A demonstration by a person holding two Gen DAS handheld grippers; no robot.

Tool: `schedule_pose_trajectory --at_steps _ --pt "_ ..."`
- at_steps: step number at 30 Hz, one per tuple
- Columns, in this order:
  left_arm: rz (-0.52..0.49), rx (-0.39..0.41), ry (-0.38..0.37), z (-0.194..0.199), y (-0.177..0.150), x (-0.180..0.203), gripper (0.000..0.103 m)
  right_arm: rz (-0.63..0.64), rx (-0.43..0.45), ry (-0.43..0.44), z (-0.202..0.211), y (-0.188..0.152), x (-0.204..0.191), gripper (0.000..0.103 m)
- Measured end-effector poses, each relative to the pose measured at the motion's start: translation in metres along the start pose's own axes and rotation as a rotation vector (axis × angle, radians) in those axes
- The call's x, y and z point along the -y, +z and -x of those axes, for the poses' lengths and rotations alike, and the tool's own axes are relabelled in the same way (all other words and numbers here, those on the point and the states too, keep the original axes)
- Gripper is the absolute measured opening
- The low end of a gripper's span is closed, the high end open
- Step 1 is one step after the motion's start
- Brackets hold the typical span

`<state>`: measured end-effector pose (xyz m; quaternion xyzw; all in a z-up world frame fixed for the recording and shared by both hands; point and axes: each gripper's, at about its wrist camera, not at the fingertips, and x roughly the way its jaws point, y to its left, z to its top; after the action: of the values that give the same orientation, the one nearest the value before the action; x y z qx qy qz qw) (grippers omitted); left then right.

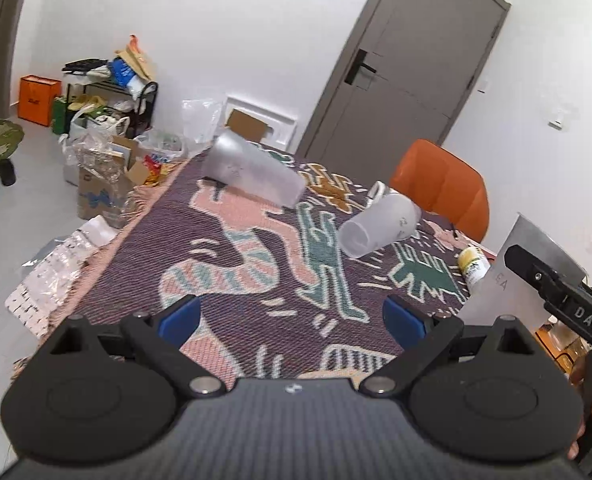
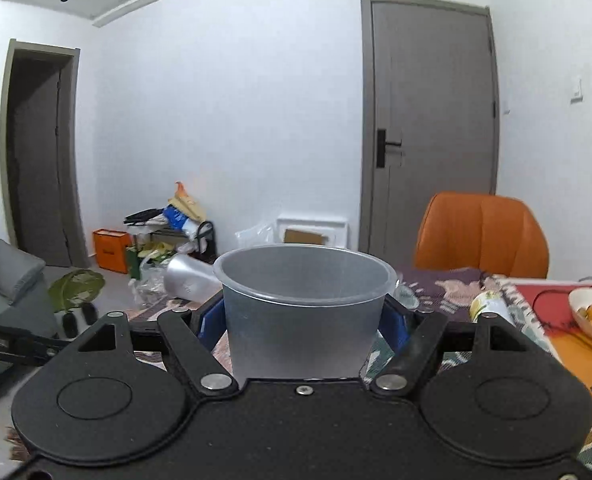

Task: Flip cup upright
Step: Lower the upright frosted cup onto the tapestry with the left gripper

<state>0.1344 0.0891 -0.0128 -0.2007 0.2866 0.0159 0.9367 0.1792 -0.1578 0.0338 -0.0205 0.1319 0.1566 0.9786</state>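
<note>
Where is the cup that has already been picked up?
In the right wrist view, the frosted cup sits mouth-up between the right tongs, centre frame, in front of the orange chair.

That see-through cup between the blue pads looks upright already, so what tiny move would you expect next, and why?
Probably lowering it onto the patterned tablecloth and letting go. The right gripper is shut on the translucent plastic cup, whose mouth faces up. The left gripper is open and empty, and two more translucent cups lie on their sides.
</note>
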Motion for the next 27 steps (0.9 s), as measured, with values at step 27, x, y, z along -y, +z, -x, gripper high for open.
schedule_pose_trajectory --at_steps 27 --pt "-0.051 0.010 0.033 0.027 -0.024 0.003 0.098 -0.030 -0.080 0.017 0.024 -0.025 -0.001 0.103"
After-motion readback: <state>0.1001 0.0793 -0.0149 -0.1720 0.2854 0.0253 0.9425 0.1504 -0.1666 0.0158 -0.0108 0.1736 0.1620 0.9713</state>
